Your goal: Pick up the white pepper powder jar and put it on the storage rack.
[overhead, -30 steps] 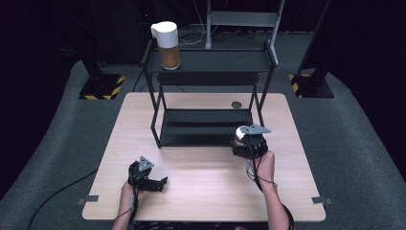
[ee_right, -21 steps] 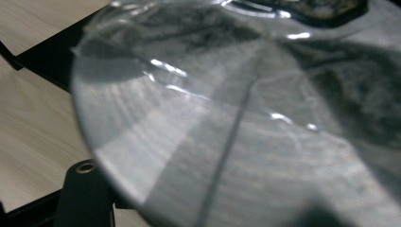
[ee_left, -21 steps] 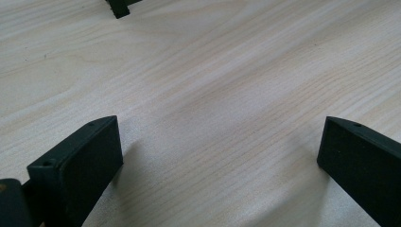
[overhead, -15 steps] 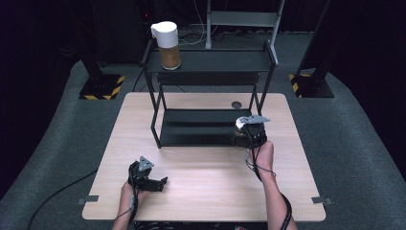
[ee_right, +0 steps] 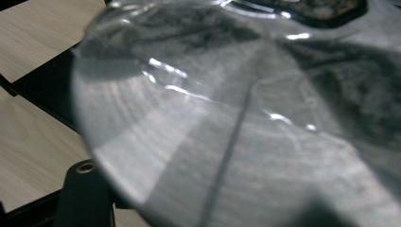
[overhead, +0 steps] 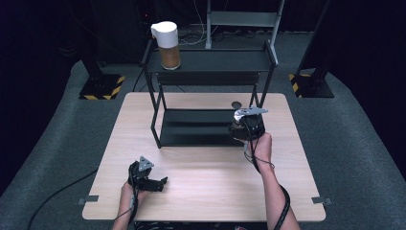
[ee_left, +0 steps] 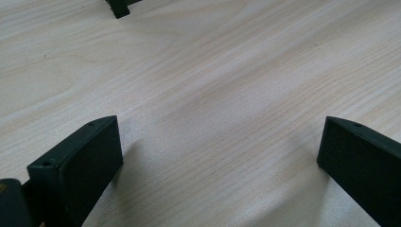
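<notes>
Carrying step: right gripper (overhead: 247, 125) pinches a clear jar (ee_right: 246, 123) at the right end of the rack's lower shelf (overhead: 196, 127); next, set it down level (left gripper (overhead: 146, 179) rests spread, near-left).

Dim surroundings, lit tabletop, blurred glare close-up

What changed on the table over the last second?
The right gripper, fingers shut on a clear glass-like object, moved up the high view, away from the person and toward the black shelf rack. The left gripper, open near the table's front edge, and the jar stayed put.
</notes>
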Tool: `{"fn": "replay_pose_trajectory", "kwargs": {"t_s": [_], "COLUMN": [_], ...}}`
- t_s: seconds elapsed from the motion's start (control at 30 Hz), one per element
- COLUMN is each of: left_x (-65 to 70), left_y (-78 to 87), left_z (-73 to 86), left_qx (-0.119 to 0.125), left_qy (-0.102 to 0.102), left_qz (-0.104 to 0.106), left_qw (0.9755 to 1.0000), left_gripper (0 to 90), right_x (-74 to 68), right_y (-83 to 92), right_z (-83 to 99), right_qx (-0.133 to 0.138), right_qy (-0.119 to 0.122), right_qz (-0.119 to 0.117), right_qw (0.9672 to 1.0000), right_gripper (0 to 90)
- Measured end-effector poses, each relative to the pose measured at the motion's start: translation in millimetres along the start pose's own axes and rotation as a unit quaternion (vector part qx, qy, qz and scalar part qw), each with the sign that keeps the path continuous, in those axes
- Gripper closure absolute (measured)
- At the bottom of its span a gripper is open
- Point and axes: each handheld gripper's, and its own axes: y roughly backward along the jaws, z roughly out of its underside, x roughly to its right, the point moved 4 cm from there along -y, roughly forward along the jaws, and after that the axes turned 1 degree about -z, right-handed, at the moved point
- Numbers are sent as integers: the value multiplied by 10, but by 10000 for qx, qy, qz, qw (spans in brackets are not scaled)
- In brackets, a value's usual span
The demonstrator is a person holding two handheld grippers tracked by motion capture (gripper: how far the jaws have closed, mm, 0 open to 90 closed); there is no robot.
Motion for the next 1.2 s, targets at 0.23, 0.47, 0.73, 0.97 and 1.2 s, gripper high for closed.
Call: {"fn": "replay_pose_trajectory", "kwargs": {"t_s": [0.23, 0.47, 0.73, 0.97, 1.2], "left_x": [0, -2, 0, 0, -1], "left_y": [0, 1, 1, 0, 1], "left_z": [0, -2, 0, 0, -1], "left_qx": [0, -7, -2, -1, -3], "left_qy": [0, -11, -3, 0, -11], "left_qz": [0, 1, -1, -1, -3], "left_qw": [10000, 10000, 10000, 10000, 10000], "left_gripper": [2, 2, 3, 3, 3], "right_x": [24, 58, 84, 81, 117], "right_y": [11, 53, 85, 129, 158], "right_z": [-67, -153, -246, -335, -435], "right_qx": [26, 67, 123, 158, 183], "right_qy": [14, 51, 51, 107, 127], "right_qz": [22, 56, 59, 61, 77], "right_qw": [10000, 9999, 9999, 9998, 9997], "right_gripper": [303, 303, 303, 303, 303]}}
